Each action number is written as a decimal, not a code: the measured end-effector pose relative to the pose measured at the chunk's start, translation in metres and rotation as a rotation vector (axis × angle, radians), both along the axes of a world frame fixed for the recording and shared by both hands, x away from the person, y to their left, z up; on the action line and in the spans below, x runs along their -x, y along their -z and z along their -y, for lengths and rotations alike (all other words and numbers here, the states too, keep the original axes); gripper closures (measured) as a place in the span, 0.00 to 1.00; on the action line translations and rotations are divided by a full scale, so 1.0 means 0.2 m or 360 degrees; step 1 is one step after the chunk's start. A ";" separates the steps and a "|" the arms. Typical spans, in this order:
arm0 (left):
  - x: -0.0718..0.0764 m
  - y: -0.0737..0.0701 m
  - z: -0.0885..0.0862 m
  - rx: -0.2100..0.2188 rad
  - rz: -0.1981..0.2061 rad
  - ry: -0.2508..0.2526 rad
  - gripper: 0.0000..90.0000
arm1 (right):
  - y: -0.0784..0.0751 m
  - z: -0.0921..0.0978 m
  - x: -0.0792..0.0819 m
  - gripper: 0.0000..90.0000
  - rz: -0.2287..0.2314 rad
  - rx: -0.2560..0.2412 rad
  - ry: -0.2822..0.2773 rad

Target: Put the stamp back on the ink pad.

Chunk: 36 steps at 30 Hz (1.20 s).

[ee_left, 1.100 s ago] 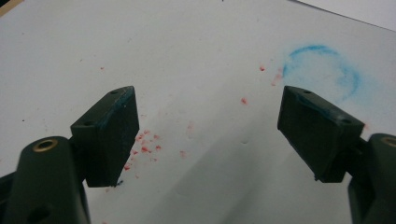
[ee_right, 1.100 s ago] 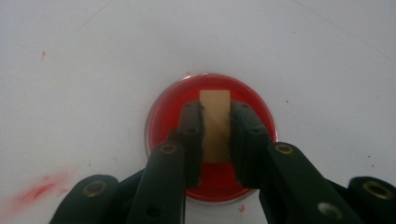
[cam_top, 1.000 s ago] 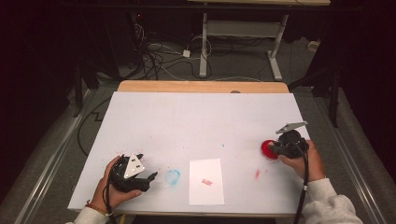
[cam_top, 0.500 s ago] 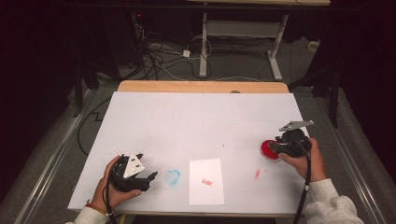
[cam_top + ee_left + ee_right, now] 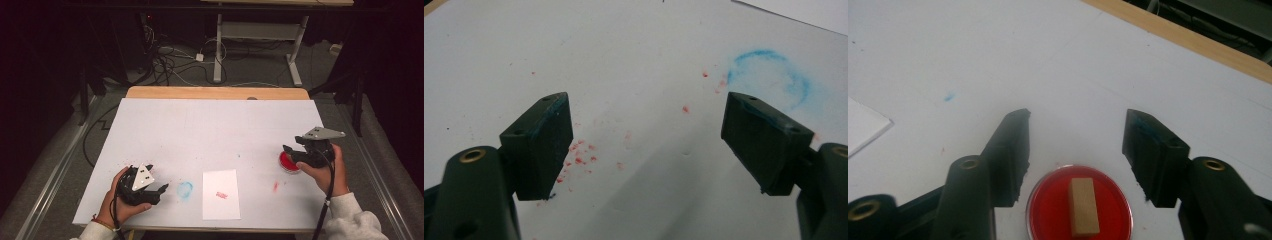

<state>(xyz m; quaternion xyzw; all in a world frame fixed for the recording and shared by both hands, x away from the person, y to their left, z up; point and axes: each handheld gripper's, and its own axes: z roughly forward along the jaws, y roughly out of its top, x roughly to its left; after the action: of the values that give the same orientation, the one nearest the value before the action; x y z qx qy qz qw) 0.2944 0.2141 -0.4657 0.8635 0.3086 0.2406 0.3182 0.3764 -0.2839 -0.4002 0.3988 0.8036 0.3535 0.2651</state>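
Right gripper (image 5: 1075,135) hovers spread above wooden stamp (image 5: 1083,207) in red dish (image 5: 1048,210).

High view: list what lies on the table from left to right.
Left gripper → blue smudge → paper → red smear → red dish → right gripper, over the dish.

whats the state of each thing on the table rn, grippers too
left gripper: open, holding nothing, low over the table by the blue smudge
right gripper: open, jaws either side of the ink pad, not gripping
red ink pad: uncovered, a wooden stamp lying in it
wooden stamp: resting on the pad, not held
white paper: flat, one red stamp mark on it
blue smudge: ring-shaped stain on the table
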 end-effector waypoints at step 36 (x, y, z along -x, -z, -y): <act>0.01 0.00 0.00 0.0005 0.0010 0.0006 0.23 | 0.00 -0.05 0.25 0.21 0.0414 -0.0163 -0.0018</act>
<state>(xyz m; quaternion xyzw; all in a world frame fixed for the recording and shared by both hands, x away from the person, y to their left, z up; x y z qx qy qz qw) 0.2933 0.2141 -0.4648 0.8627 0.3064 0.2423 0.3211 0.3274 -0.2742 -0.3995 0.3579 0.7456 0.4442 0.3445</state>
